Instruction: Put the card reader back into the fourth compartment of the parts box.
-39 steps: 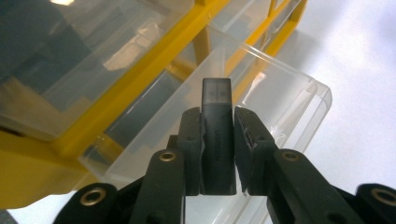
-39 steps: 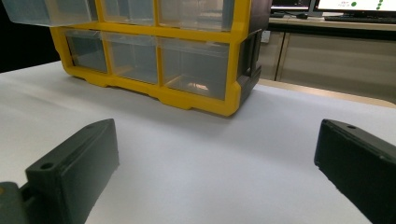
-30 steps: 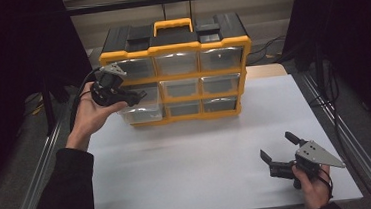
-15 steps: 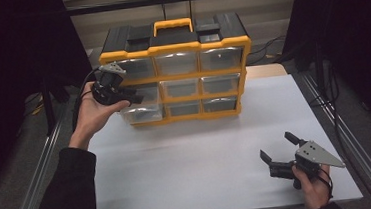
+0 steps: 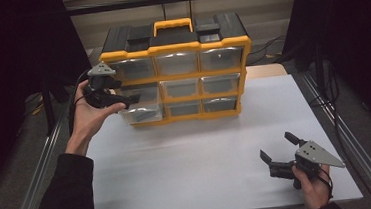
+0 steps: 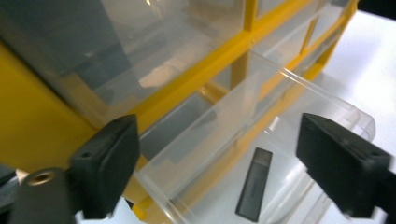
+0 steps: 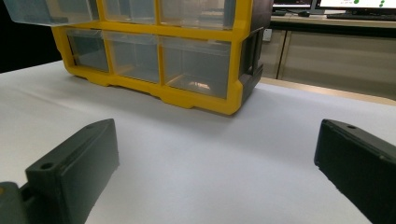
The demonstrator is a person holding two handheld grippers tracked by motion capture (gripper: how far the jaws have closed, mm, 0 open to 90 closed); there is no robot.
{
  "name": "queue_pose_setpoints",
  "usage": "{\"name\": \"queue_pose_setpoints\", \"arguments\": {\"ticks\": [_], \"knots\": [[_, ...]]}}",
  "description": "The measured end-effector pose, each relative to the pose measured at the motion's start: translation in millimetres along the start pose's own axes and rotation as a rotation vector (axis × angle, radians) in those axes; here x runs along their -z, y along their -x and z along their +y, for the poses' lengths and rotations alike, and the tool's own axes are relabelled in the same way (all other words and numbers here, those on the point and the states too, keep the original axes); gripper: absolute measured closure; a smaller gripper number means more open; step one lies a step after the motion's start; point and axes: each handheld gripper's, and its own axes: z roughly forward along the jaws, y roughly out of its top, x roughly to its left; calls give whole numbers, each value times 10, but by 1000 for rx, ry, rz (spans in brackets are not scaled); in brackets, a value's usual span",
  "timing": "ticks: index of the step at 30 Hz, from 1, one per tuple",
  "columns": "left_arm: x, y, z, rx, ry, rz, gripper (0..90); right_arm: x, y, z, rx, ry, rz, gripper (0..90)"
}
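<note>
Left gripper view: the left claw (image 6: 219,172) has just spread, jaws clear of the pulled-out clear drawer (image 6: 261,154) holding a dark stick (image 6: 254,184). Next, I judge, comes reaching in for that stick. The right claw (image 5: 279,147) rests spread on the surface (image 5: 189,174).

A lab: framed test table (image 5: 293,101), computer monitors (image 7: 355,3) behind.

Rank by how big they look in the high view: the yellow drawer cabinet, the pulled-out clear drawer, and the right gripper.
1. Yellow drawer cabinet, largest by far.
2. Right gripper and pulled-out clear drawer look alike; the gripper lies nearer the camera, so unranked.
</note>
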Motion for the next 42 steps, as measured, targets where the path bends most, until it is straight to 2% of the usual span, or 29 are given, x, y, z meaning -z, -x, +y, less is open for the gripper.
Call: {"name": "queue_pose_setpoints", "arguments": {"ticks": [3, 7, 9, 12, 16, 19, 21, 22, 24, 27, 29, 30, 33, 38, 42], "knots": [[28, 25, -32, -5, 14, 0, 122, -2, 0, -1, -3, 1, 0, 0], [55, 29, -92, 23, 51, 3, 81, 0, 0, 0, 0, 1, -1, 0], [62, 37, -125, 37, 71, 37, 57, 2, 0, 0, 0, 0, -1, 0], [73, 39, -171, 41, 92, 44, 54, -1, 2, -1, -3, 1, -2, 0], [97, 82, -231, 40, 146, 53, 36, -1, 0, -1, -1, 0, -1, 0], [120, 116, -271, 60, 189, 41, 34, -1, 0, 0, -2, 2, -1, 0], [127, 143, -306, 60, 237, 68, 34, -2, 0, -1, -3, 1, -2, 0], [134, 158, -330, 42, 251, 95, 34, -1, -1, -1, -2, 0, -1, 0], [135, 176, -367, 39, 267, 110, 34, -1, 0, -1, 0, -1, -1, 0], [136, 205, -438, 53, 298, 121, 34, -2, 0, -1, -2, 0, -1, 0], [130, 211, -491, 80, 343, 126, 33, -3, 0, -2, -2, 0, -1, 0], [125, 212, -522, 100, 381, 128, 30, -2, -1, -1, -2, -1, -1, 0], [135, 239, -567, 101, 417, 147, 27, -6, -1, -2, -2, -1, -1, 0], [145, 306, -680, 85, 448, 152, 25, -9, 1, -3, -1, 1, 0, 0], [137, 354, -748, 101, 450, 156, 25, -6, -2, -1, 1, 0, 0, 0]]}}
